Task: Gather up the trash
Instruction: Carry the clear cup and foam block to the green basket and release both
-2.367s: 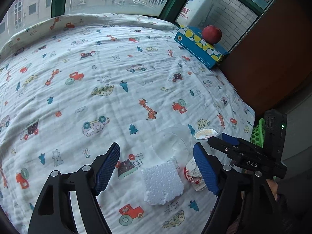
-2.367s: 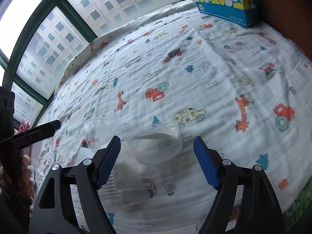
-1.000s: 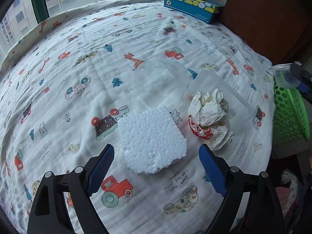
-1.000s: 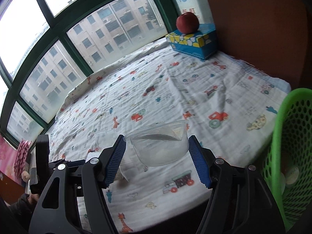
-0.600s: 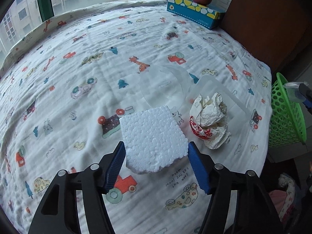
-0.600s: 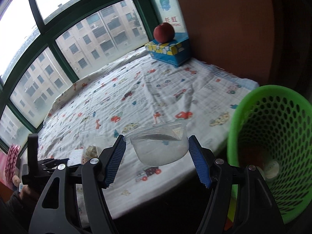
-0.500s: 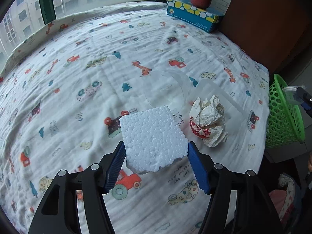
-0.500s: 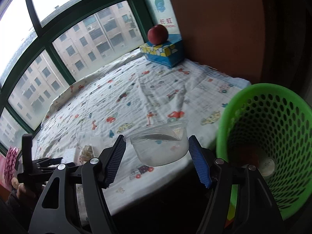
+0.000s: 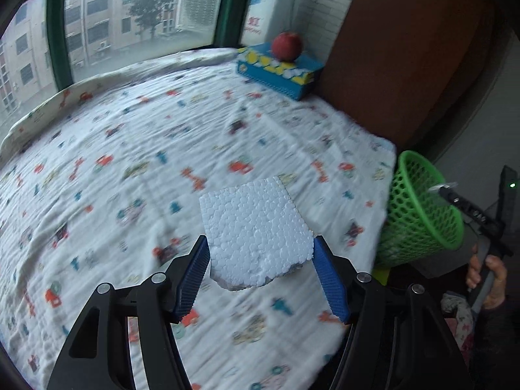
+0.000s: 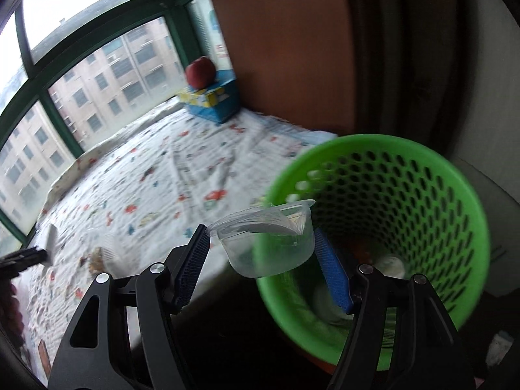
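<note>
My left gripper point(image 9: 260, 273) is shut on a white foam block point(image 9: 256, 234) and holds it lifted above the patterned bedsheet point(image 9: 130, 149). My right gripper point(image 10: 263, 260) is shut on a clear plastic cup point(image 10: 269, 243) and holds it at the near rim of the green mesh basket point(image 10: 422, 201). The basket also shows in the left wrist view point(image 9: 419, 217) beside the bed's right edge, with the right gripper's tip point(image 9: 455, 198) over it. Pale trash point(image 10: 390, 265) lies in the basket's bottom.
A blue tissue box point(image 9: 279, 71) with a red apple point(image 9: 287, 42) on it stands at the bed's far corner. A brown panel point(image 10: 286, 52) rises behind the basket. More trash point(image 10: 97, 258) lies on the sheet at the left.
The left gripper has lifted the foam block off the sheet and swung toward the basket. The right gripper has carried the cup from over the bed's edge to the basket's rim.
</note>
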`<state>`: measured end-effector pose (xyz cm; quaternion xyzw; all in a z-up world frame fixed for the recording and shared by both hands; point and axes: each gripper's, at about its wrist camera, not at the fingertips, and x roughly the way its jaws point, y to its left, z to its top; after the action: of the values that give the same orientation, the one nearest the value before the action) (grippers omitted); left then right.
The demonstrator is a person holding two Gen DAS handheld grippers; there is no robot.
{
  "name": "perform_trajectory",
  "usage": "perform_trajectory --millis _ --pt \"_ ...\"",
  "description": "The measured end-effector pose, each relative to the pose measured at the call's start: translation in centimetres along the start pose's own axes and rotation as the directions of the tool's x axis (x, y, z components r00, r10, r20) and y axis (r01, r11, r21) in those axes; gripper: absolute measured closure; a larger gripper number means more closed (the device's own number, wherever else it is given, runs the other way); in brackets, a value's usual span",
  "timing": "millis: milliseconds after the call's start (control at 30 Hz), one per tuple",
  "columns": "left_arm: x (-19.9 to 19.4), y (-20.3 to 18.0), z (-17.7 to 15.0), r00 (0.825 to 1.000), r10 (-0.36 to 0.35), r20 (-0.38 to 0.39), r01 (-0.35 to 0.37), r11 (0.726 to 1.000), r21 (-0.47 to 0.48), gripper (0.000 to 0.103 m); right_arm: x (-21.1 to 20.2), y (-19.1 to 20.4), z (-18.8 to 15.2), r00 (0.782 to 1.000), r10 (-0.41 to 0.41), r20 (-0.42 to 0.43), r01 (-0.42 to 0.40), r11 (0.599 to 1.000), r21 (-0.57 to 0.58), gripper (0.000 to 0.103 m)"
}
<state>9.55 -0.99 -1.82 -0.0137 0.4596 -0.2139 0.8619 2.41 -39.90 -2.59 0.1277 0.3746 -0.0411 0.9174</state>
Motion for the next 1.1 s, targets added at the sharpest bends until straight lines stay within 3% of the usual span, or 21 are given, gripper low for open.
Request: perform_trajectory --millis 233,467,767,1100 --pt "1.8 -6.8 3.1 0.992 -0.127 0.0 0.127 0.989 0.073 0.041 -0.6 -3.6 -0.2 0.998 -0.065 -0.01 0.065 0.997 0.041 0.036" --pt "3.9 -14.2 5.8 0.971 -0.237 -0.017 0.237 0.957 0.17 0.041 -1.2 -7.0 -0.5 0.995 -0.095 -0.02 0.097 0.991 0.095 0.034" --pt "7.4 -22.9 8.2 0.952 -0.299 -0.067 0.305 0.914 0.267 0.041 -3.1 -9.8 -1.2 0.993 -0.114 0.006 0.112 0.984 0.141 0.03" --pt "12.2 -29.6 7.6 0.939 -0.304 -0.163 0.342 0.882 0.323 0.041 -5.8 -12.1 -2.4 0.991 -0.129 0.046 0.118 0.975 0.186 0.029"
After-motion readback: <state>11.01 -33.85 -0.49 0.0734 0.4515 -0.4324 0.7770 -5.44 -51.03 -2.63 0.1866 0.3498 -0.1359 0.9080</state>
